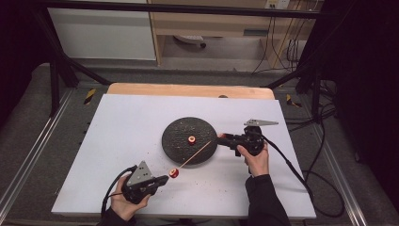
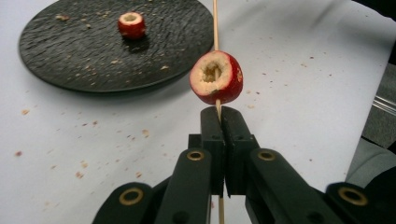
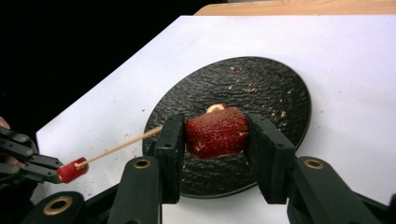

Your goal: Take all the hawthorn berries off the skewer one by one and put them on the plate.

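Lying between both tools [image 1: 164, 179] [image 1: 221, 137]: crumb-strewn black plate [image 1: 176, 141], one fruit piece [image 1: 191, 139]

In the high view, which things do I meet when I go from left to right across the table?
left gripper → red fruit on the skewer → wooden skewer → red fruit on the black plate → right gripper, shut on another red fruit → person's right hand.

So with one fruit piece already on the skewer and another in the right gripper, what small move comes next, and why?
Probably push the held fruit piece in the right gripper along onto the skewer. The left gripper clamps the other end just behind the threaded piece, and one more waits on the black plate.
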